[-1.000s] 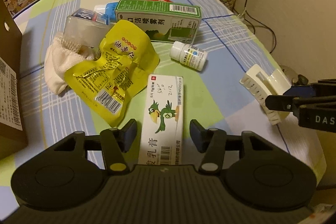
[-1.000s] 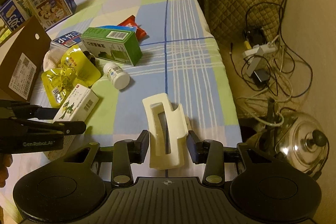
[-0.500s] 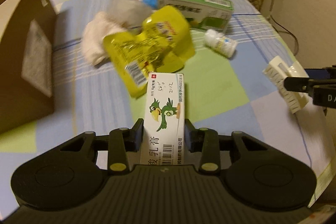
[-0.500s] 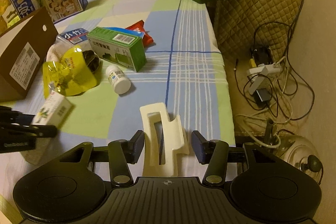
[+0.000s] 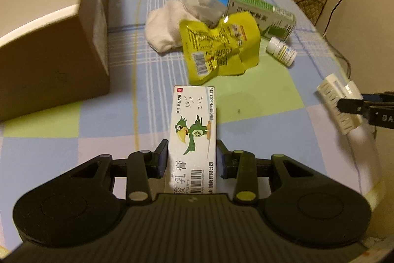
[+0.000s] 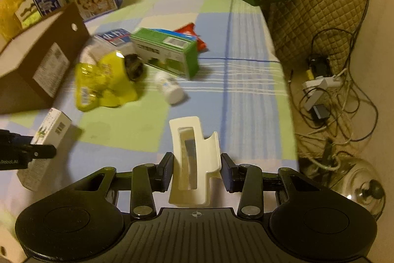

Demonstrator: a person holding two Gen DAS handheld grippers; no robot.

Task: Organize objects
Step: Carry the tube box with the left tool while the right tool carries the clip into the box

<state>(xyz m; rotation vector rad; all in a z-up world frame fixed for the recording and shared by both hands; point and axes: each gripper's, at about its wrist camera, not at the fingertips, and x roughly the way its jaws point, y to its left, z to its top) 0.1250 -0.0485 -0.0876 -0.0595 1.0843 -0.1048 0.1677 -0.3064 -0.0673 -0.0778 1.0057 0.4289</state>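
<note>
- Left tool (image 5: 192, 160) is clamped on a white ointment box (image 5: 194, 130) with a green bird print; pads press both long sides, and the box sticks out forward over the bench (image 5: 246, 100).
- Right tool (image 6: 196, 171) is grasping a cream hair clip (image 6: 190, 159); jaws touch both sides, at the bench's near right edge.
- Step in hand, as judged: both picks look done and both items seem lifted, carry stage.
- Open brown cardboard box (image 5: 49, 41) sits to the left, the likely drop spot, though the task does not name one.
- Still loose on the bench: yellow pouch (image 5: 221, 48), white sock (image 5: 165, 28), green carton (image 5: 261, 14), small pill bottle (image 5: 280, 51), all clustered near each other.
- Next move calls for swinging the left tool left and up over the cardboard box rim, then releasing; the right tool must cross over the pile without knocking the pill bottle, which would roll.
</note>
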